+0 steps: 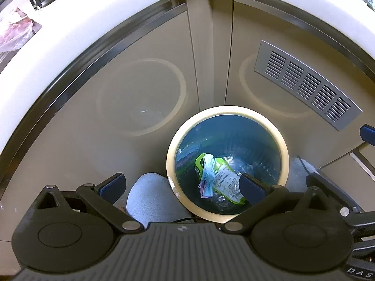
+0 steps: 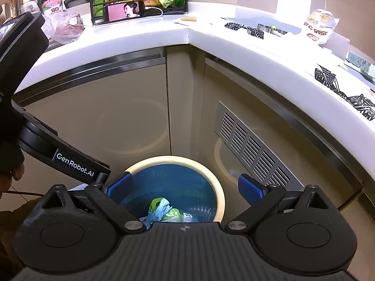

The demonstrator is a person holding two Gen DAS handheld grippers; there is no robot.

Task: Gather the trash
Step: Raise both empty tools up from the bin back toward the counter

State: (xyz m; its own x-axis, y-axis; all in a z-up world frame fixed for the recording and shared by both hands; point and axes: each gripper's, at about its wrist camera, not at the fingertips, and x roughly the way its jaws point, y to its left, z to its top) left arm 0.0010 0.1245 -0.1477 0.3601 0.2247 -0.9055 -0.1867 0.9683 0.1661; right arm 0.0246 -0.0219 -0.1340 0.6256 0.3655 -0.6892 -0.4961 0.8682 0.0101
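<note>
Both grippers hang over the trash bin (image 1: 226, 117), pointing down into the corner where two beige cabinet fronts meet under a white countertop (image 2: 145, 46).

Left gripper (image 1: 181, 183): jaws spread wide, nothing between them. One blue pad sits outside the bin rim on the left, the other reaches over the bin mouth, above the trash. Tilted steeply down, nearly straight at the floor.

Right gripper (image 2: 186, 186): jaws also spread wide, empty. Both blue pads hover at rim level, one to each side of the bin opening. It looks down at a shallower angle, so the counter shows too. The left gripper's body crosses the left edge of the right wrist view, marked "GenRobot.AI", w/ part of a hand (image 2: 14, 171) behind it.

Trash is inside the bin, at the bottom of the blue liner: a green-edged wrapper (image 1: 228, 183) w/ printed text, a crumpled pale paper scrap (image 1: 207, 178) lying across it, plus some clear plastic beside them.

A pale grey slipper (image 1: 150, 201) shows on the floor just beside the bin on the left. A metal vent grille (image 1: 304, 82) is set in the right cabinet front. On the counter: a phone (image 2: 127, 10) w/ lit screen leaning at a bottle rack, a plastic bag (image 2: 321, 25) further right.
</note>
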